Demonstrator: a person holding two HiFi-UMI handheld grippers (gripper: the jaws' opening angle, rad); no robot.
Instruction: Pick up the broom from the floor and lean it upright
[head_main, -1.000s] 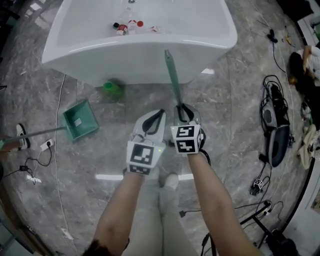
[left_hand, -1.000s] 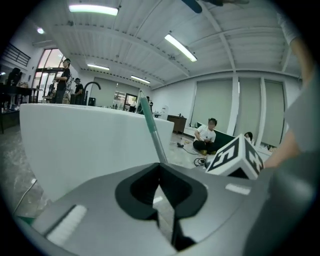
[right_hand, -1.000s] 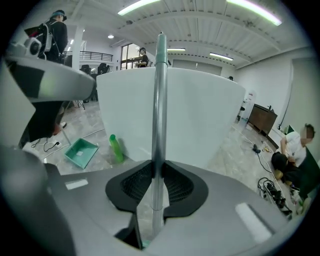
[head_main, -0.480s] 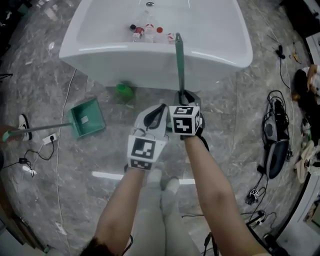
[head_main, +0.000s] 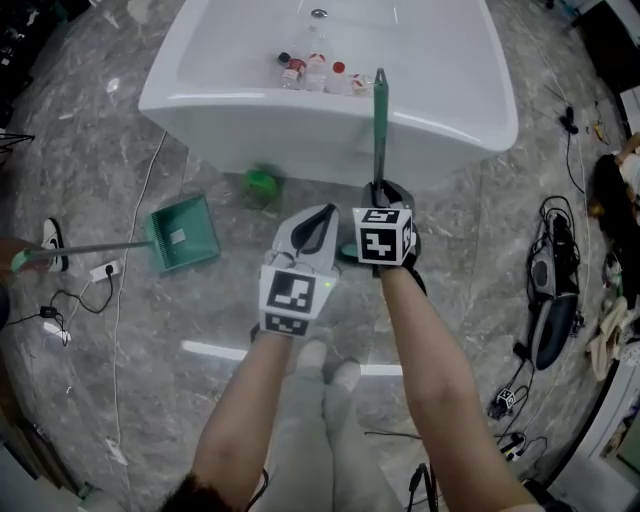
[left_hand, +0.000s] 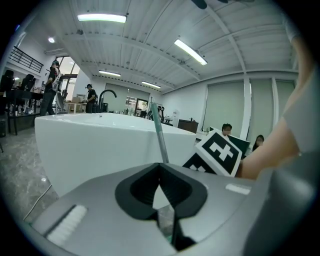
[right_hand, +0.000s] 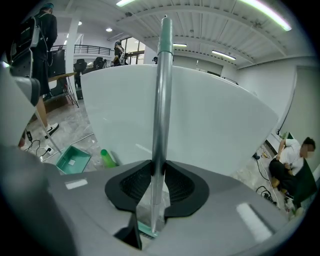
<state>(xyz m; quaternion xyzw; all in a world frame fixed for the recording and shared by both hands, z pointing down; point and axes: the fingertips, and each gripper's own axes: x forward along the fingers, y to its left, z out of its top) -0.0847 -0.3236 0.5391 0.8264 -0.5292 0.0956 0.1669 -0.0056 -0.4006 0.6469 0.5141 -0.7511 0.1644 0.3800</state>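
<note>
The broom's grey-and-green handle (head_main: 380, 130) stands nearly upright, its top resting at the rim of the white bathtub (head_main: 250, 130). My right gripper (head_main: 380, 190) has the handle (right_hand: 161, 100) between its black pads, which still touch it on both sides while the jaws are opening. A bit of the green broom head shows low between the jaws. My left gripper (head_main: 325, 212) hovers just left of the right one, shut, with nothing between its tips. In the left gripper view the handle (left_hand: 159, 135) rises beyond the left gripper (left_hand: 160, 167).
A green dustpan (head_main: 185, 235) with a long handle lies on the marble floor at the left. A green bottle (head_main: 262, 183) stands at the tub's foot. Several small bottles (head_main: 315, 72) sit inside the tub. Cables and gear (head_main: 550, 280) lie at the right.
Both grippers moved forward toward the tub. The broom handle swung from a leftward tilt to nearly upright, and its top now reaches the tub rim.
</note>
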